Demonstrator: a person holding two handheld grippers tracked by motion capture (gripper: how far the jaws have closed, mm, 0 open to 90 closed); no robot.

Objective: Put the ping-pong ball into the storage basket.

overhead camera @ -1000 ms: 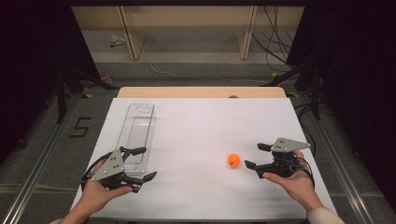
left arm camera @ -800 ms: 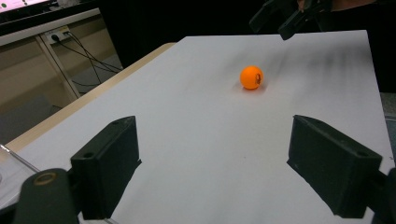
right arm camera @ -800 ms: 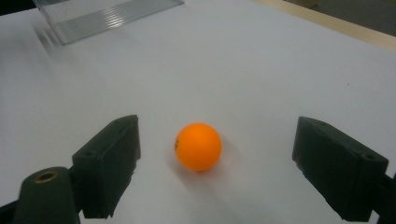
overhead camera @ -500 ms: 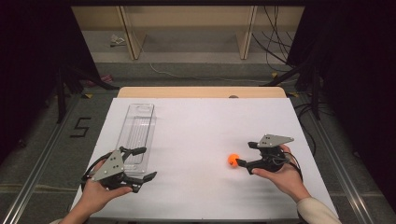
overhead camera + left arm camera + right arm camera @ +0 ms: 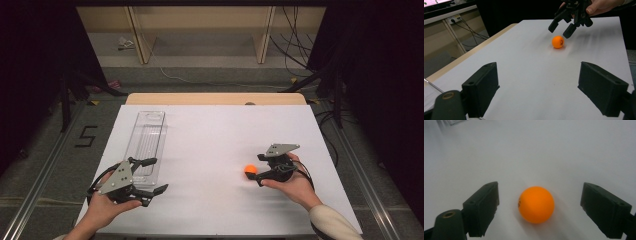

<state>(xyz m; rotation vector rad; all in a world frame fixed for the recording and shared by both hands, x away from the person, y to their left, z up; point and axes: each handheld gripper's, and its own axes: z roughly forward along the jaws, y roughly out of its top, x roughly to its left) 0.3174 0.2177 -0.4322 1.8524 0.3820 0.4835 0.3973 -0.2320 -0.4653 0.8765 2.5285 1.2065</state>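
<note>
An orange ball [image 5: 250,169] rests on the white table top [image 5: 215,135], right of the middle. My right gripper [image 5: 260,170] is open and low at the ball's right side. In the right gripper view the ball [image 5: 536,204] lies between the two spread jaws of that gripper [image 5: 541,195], touching neither. My left gripper [image 5: 157,175] is open near the front left, holding nothing. Its own view shows its jaws wide apart [image 5: 541,87], with the ball [image 5: 558,41] and the right gripper [image 5: 560,28] farther off.
A long clear plastic tray [image 5: 147,137] lies lengthwise on the left half of the table, just beyond my left gripper. A wooden strip [image 5: 215,98] borders the table's far edge. Cables and shelf legs stand on the floor behind.
My right gripper has moved left across the table up to the ball, which now sits between its open jaws. The left gripper has stayed still.
</note>
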